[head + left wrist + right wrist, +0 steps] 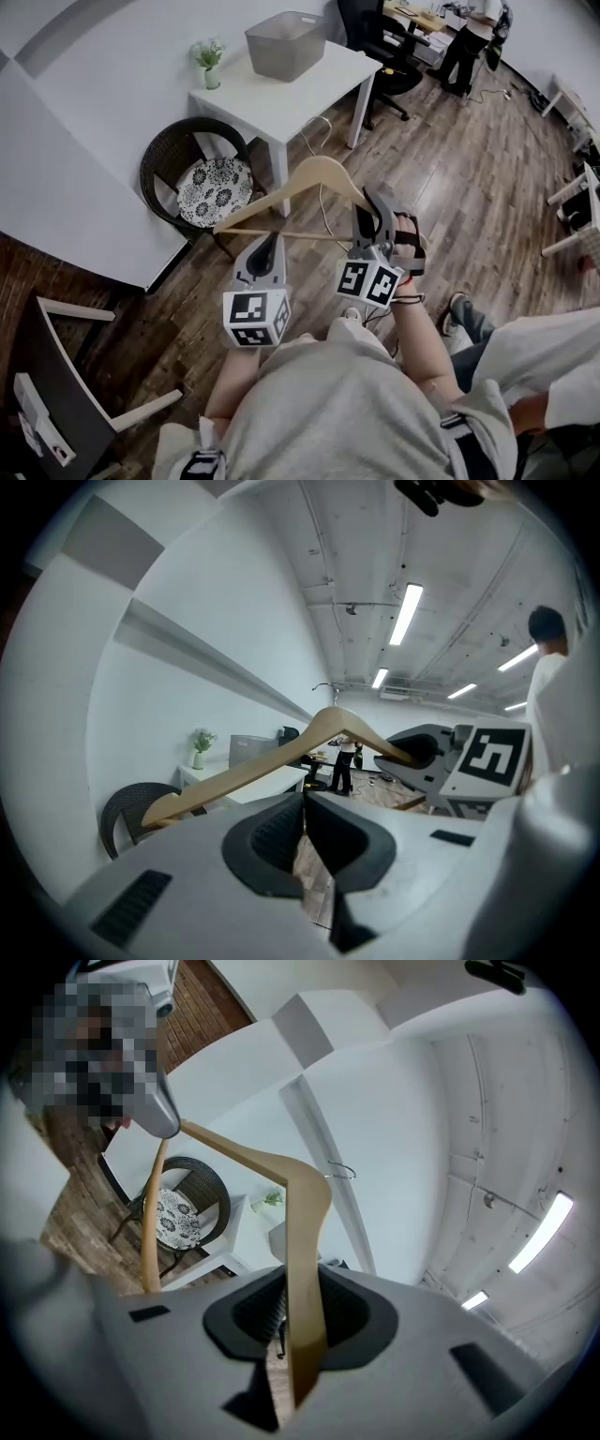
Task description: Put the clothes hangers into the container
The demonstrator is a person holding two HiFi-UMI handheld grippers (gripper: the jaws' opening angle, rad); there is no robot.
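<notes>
Wood floor [450,187] office, white bench [281,94] at the far side with the grey container [286,44] on it.
My right tongs [372,217] pinch the right arm of the wooden hanger [323,166], up in the air, well apart from the container. My left tongs [269,242] are pressed together, nothing in them, just near of the hanger's lower bar. Wicker chair [199,178] sits left of the bench.
</notes>
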